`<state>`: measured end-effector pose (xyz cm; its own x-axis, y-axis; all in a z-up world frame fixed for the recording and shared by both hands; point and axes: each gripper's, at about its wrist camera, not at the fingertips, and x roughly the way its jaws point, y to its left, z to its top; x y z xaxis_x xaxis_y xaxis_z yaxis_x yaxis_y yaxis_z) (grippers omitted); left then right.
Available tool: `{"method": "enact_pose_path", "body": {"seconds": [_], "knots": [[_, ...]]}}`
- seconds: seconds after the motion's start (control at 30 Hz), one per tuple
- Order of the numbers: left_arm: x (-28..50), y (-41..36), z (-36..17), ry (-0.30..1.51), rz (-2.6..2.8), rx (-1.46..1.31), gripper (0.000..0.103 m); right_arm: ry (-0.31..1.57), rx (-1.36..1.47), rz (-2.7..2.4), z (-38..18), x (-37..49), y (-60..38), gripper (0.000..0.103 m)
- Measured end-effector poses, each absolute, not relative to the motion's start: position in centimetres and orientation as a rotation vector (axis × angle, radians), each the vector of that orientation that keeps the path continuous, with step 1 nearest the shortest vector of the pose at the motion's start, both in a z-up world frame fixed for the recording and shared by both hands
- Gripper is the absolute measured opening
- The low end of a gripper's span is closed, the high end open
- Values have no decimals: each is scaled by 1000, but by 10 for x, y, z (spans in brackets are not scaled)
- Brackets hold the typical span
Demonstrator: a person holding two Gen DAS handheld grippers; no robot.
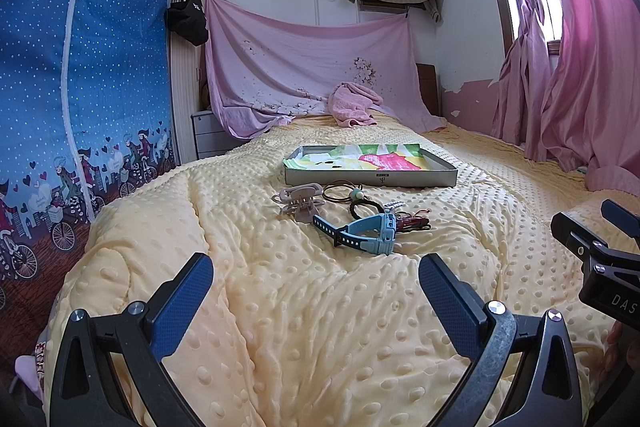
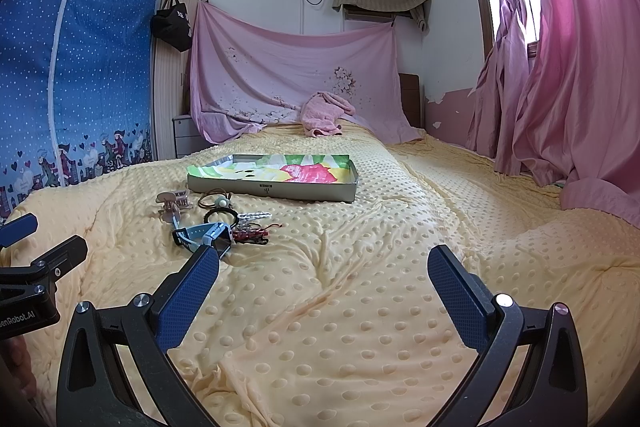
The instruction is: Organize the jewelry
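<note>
Both tools are being held low over a yellow dotted blanket (image 1: 304,307) covering the bed. The left tool (image 1: 316,287) is being kept released, its blue pads spread wide with only blanket between them. The right tool (image 2: 324,283) is likewise being kept released, nothing gripped; in the right wrist view its left pad is overlapping the near edge of the watch, and contact cannot be told.

The jewelry is being seen in a loose cluster ahead of both tools, on the blanket and outside the tray. A blue watch (image 1: 366,233) is lying nearest, strap curled. Just behind it, a dark hair tie (image 1: 366,207) and a red cord piece (image 1: 412,223) are lying, touching or nearly so. A pale hair claw clip (image 1: 300,201) is sitting to the left, with thin brown bangles (image 1: 340,191) beside it, near the tray's front wall.

The shallow grey tray (image 1: 372,179), lined with a bright printed paper, is resting beyond the cluster.

Pink curtains (image 1: 580,67) are hanging at right.
</note>
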<state>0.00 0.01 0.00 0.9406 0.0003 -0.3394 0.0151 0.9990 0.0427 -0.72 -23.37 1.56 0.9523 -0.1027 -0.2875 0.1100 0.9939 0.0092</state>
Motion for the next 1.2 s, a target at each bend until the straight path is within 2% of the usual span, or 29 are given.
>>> {"method": "enact_pose_path", "body": {"seconds": [1.2], "knots": [[18,-8,15,357,7,39,103,292,74,-90,31,8,-242,102]]}}
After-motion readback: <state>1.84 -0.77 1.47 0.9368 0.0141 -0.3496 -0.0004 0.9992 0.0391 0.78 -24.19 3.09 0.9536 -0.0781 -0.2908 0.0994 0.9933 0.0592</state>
